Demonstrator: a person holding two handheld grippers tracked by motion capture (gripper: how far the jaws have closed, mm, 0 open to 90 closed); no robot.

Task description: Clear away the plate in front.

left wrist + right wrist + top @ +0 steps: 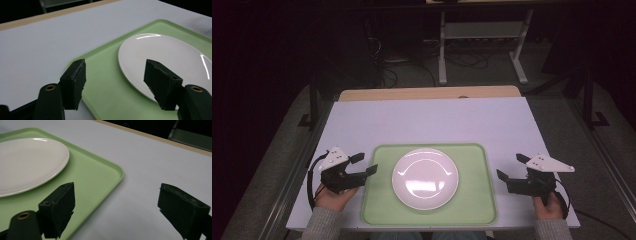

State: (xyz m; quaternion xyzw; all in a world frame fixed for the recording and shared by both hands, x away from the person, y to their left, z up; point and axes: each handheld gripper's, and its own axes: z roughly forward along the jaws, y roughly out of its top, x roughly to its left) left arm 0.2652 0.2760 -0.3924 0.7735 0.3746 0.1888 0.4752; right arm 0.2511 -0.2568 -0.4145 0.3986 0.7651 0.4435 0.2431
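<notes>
From the high view, a white plate (425, 177) sits in the middle of a green tray (472, 207) on the table (427, 120), with the left gripper (363, 165) just off the tray's left edge and the right gripper (510, 167) off its right edge. In the left gripper view, the jaws stand wide apart with nothing between them, over the tray's corner and the plate's rim. In the right gripper view, the jaws are likewise spread and empty, one over the tray's edge, one over bare table.

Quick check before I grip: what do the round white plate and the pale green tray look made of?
Round white plate: likely glazed ceramic, possibly melamine; glossy, with sharp light reflections. Pale green rectangular tray: looks like moulded plastic; matte, uniform colour, rounded raised rim.
</notes>
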